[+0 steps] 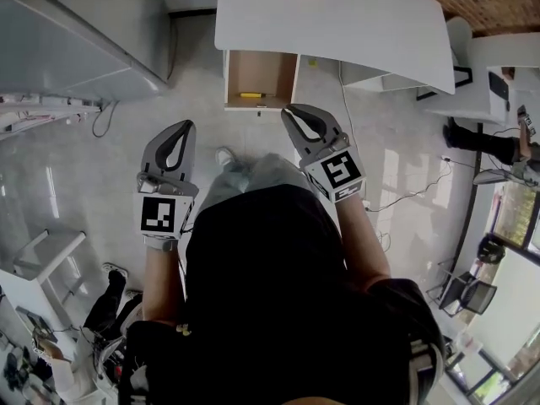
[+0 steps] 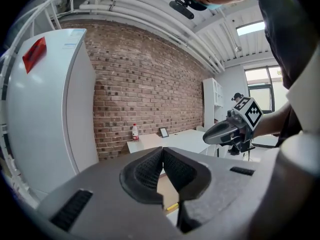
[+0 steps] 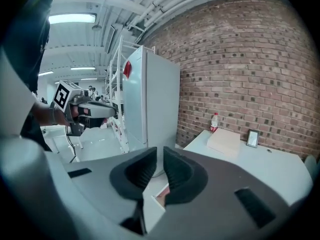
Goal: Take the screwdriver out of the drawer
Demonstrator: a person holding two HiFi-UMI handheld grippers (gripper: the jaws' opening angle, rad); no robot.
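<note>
Under the white desk (image 1: 337,15) a wooden drawer (image 1: 260,76) stands pulled open, and a yellow-handled screwdriver (image 1: 251,95) lies in it near its front. My left gripper (image 1: 183,126) hangs over the floor, short of the drawer and to its left, shut and empty. My right gripper (image 1: 292,113) is just right of the drawer's front corner, shut on nothing. In the left gripper view the closed jaws (image 2: 163,152) point at the drawer, and a bit of the yellow screwdriver (image 2: 172,206) shows below them. The right gripper's jaws (image 3: 162,154) are also closed.
A tall white fridge (image 1: 76,40) stands left of the desk. On the desk are a flat box (image 3: 225,140), a bottle (image 2: 135,132) and a small picture frame (image 2: 164,132). Cables (image 1: 405,197) trail over the floor at right. A white stool (image 1: 51,251) is at left.
</note>
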